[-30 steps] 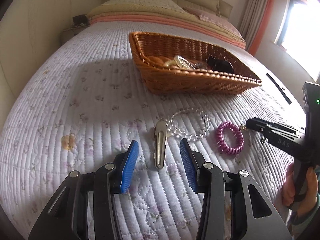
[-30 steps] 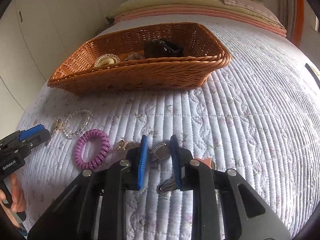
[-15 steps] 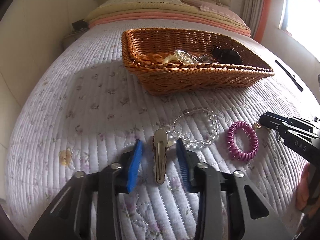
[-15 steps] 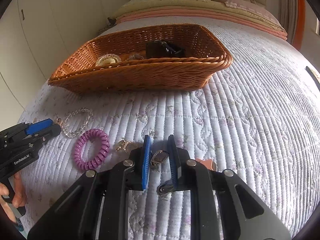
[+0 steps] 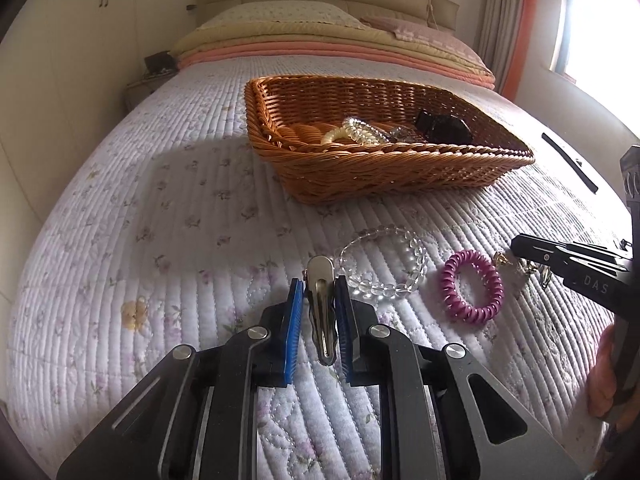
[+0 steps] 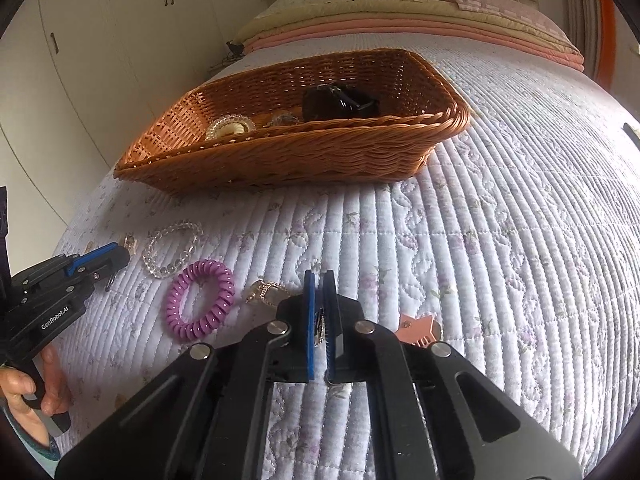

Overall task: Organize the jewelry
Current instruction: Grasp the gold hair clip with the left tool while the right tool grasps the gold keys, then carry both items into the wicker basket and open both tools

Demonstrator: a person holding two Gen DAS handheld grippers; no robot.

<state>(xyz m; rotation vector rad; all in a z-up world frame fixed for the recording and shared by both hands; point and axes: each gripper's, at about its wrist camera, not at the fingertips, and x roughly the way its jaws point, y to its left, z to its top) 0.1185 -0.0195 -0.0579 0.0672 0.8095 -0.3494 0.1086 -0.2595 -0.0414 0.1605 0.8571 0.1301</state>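
Observation:
My left gripper (image 5: pixel 319 286) is shut on a silver metal hair clip (image 5: pixel 321 304) on the quilted bedspread. My right gripper (image 6: pixel 320 280) is shut on a small metal jewelry piece (image 6: pixel 319 326), mostly hidden between the blue pads. A clear bead bracelet (image 5: pixel 382 262) lies right of the hair clip, then a purple coil hair tie (image 5: pixel 472 286) and a gold earring (image 6: pixel 268 292). The wicker basket (image 5: pixel 384 168) stands farther up the bed and holds a pale coil tie, clear beads and a black item. The right gripper also shows in the left wrist view (image 5: pixel 520 245).
A pink star-shaped clip (image 6: pixel 418 330) lies just right of my right gripper. A black strap (image 5: pixel 568 162) lies near the bed's right edge. Folded blankets and pillows (image 5: pixel 328 36) are at the head of the bed. Wardrobes stand on the left.
Both grippers closed: the left pads came together onto the hair clip, the right pads onto the small metal piece. Both moved slightly forward toward the basket.

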